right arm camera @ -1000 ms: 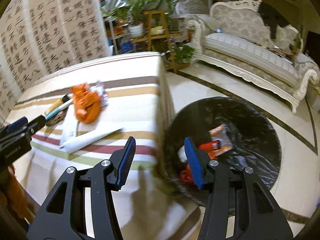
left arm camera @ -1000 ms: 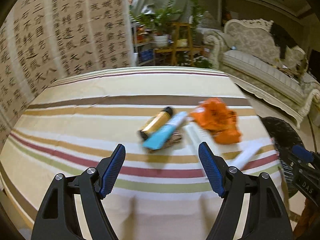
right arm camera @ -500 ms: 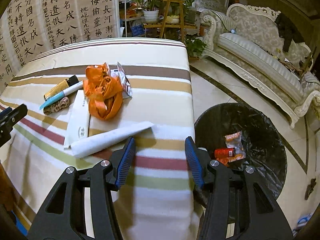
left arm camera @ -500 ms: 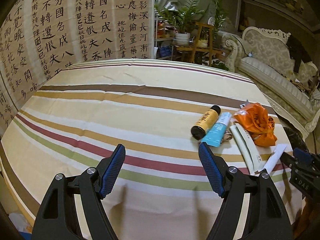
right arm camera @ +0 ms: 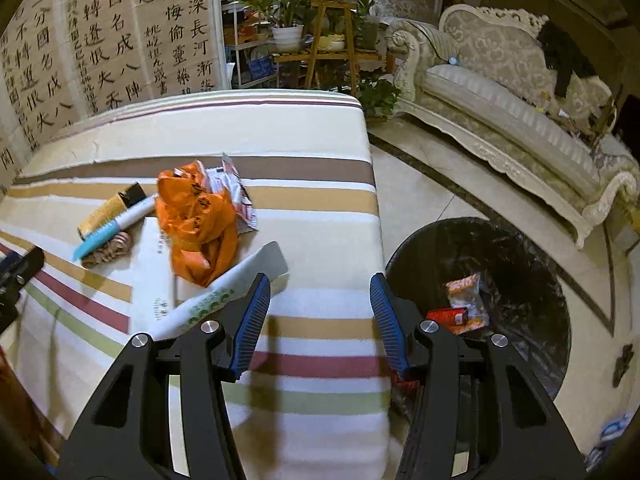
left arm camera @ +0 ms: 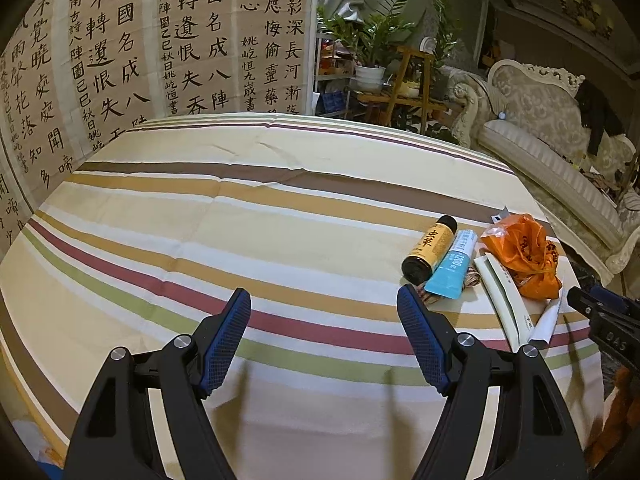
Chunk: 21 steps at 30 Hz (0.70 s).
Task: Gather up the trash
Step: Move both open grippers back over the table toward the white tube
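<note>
Trash lies on a striped tablecloth [left arm camera: 240,216]: an orange plastic bag [right arm camera: 200,220], a yellow bottle with black cap [left arm camera: 430,250], a blue tube [left arm camera: 454,266], a flat white carton [right arm camera: 154,276], a white tube with green print [right arm camera: 224,294] and a torn wrapper [right arm camera: 236,188]. My left gripper [left arm camera: 324,332] is open and empty, left of the pile. My right gripper [right arm camera: 320,316] is open and empty above the table's right part; its left finger is beside the white tube. A black-lined trash bin [right arm camera: 500,264] on the floor holds several wrappers.
A calligraphy screen [left arm camera: 140,48] stands behind the table. Potted plants on a wooden stand [right arm camera: 320,40] and an ornate sofa [right arm camera: 500,100] are at the back right. The table's right edge drops off next to the bin.
My right gripper swung from over the bin leftward onto the table, close to the white tube. My left gripper moved left, so the trash pile now sits at its right.
</note>
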### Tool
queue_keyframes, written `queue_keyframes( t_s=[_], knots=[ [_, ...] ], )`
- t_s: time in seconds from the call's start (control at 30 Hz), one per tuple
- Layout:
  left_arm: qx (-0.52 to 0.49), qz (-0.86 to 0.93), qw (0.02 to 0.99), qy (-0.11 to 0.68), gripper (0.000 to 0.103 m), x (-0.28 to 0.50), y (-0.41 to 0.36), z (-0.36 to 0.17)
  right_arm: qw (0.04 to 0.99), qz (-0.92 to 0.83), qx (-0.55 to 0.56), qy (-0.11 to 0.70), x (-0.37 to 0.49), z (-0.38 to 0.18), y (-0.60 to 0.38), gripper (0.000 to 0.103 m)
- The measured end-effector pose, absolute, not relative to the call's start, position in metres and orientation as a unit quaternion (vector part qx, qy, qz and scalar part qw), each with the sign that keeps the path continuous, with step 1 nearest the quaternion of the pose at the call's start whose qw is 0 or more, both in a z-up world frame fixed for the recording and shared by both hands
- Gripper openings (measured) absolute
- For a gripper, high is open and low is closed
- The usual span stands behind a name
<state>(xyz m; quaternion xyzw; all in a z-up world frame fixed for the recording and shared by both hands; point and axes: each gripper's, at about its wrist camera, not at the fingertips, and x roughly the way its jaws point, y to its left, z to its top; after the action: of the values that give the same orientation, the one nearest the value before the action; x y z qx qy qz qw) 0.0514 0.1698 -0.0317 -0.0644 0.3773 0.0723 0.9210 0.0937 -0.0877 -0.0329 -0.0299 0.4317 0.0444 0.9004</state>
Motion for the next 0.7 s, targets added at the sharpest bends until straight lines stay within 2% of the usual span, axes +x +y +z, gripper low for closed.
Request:
queue_keyframes(
  t_s=[0.33,0.7],
  knots=[
    [-0.077,0.069,0.922,0.374,0.073,0.045,0.183,-0.031,0.891,0.083,0.001,0.446,0.084,-0.033,-0.055,0.051],
    [-0.076,0.059,0.921,0.376,0.073,0.045,0.178,-0.032,0.883,0.073,-0.027,0.463,0.076,-0.043,-0.055,0.051]
  ],
)
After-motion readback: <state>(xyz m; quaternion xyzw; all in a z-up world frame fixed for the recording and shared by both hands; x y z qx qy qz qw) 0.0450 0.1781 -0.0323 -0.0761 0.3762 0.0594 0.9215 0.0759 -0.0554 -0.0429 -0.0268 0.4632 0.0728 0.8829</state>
